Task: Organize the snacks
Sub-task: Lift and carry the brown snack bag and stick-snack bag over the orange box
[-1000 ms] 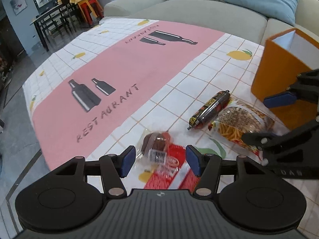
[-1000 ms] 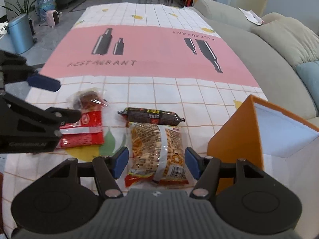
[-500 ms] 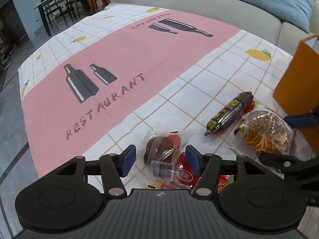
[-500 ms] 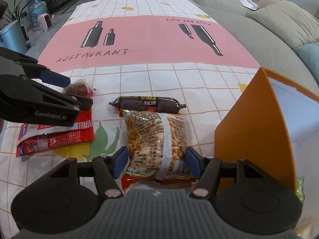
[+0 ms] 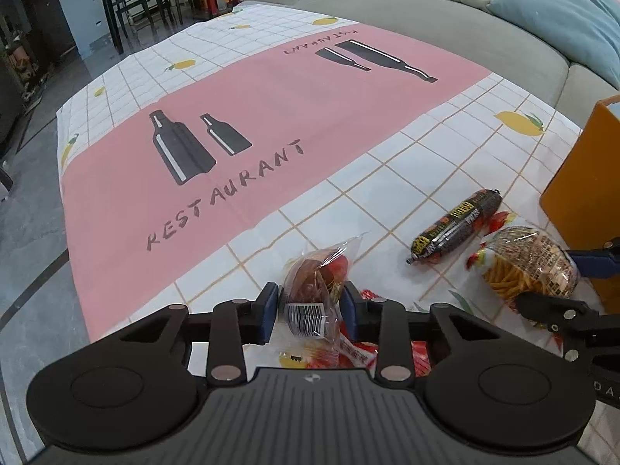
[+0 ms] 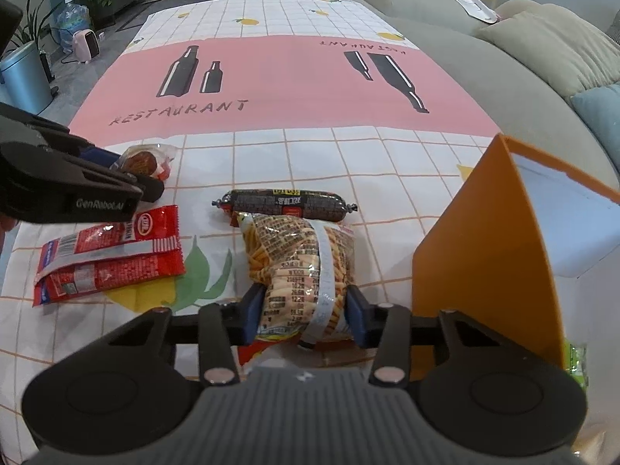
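Both grippers are gripping at once. The left gripper [image 5: 310, 306] has its jaws drawn narrow around a clear-wrapped brown cake [image 5: 316, 279], pinching it near the barcode end. The right gripper [image 6: 306, 310] has its jaws closed against the sides of the bag of crispy sticks [image 6: 300, 259], at the end nearest the camera.

The step in hand looks like lifting each snack and carrying it to the orange box [image 6: 488, 255], which stands open just right of the bag of sticks. To do it well, keep the squeeze light: the sticks will likely crumble and the cake will squash if the jaws bite harder. Lift straight up before swinging across, since a loose wrapper may slip if dragged along the worktop [image 5: 271, 89].

Taking the orange box as landmark: the bag of sticks lies just left of it, and the dark sausage [image 6: 285, 203] lies touching the bag's far end, so raising the bag could roll it. Further left of the box is the red packet [image 6: 112, 252], flat on the cloth, with the cake beyond that. The box's near wall stands tall beside the right gripper, so the bag must clear the rim before going in. The two grippers are near each other, and crossing paths toward the box is a risk.
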A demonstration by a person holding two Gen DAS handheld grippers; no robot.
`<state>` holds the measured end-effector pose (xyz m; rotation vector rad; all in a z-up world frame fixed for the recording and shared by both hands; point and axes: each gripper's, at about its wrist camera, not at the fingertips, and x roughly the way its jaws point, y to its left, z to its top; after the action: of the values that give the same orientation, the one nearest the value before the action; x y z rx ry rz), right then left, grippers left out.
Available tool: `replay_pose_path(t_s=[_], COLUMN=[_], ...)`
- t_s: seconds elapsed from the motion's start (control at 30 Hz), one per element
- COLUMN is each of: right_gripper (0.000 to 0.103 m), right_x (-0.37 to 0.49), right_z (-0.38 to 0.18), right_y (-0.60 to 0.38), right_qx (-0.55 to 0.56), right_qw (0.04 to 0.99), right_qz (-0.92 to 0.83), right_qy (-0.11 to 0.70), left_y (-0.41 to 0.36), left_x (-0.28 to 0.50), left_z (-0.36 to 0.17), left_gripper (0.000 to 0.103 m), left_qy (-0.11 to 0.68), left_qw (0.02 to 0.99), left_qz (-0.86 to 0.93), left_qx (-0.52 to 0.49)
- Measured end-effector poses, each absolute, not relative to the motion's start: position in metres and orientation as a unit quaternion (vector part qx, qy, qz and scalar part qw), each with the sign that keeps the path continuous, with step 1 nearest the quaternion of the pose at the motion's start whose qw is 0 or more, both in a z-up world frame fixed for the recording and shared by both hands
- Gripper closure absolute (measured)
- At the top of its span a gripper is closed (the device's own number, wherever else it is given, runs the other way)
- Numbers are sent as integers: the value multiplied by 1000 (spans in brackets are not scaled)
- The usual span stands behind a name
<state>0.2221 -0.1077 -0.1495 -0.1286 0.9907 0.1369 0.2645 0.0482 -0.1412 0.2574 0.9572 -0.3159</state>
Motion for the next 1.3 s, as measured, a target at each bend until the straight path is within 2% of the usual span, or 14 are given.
replay_pose_path(t_s=[0.43, 0.87, 1.03, 1.3], right_gripper=[66, 66, 66, 66], right_x=[179, 112, 105, 107], right_z=[-90, -19, -16, -28], right_y=[-109, -175, -219, -279], right_qx=[-29, 47, 63, 19], right_qw=[897, 925, 924, 924], right_qz=[79, 62, 22, -37], right_qy=[433, 372, 376, 380], left_y=[47, -14, -57, -127], left_x=[201, 139, 137, 144], left_z=[-91, -4, 9, 5], left_gripper=[65, 65, 65, 65], left_qy=[453, 396, 388, 389], left_qw=[878, 892, 886, 867], left_qz=[-137, -212, -245, -286], left_qx=[70, 42, 70, 125])
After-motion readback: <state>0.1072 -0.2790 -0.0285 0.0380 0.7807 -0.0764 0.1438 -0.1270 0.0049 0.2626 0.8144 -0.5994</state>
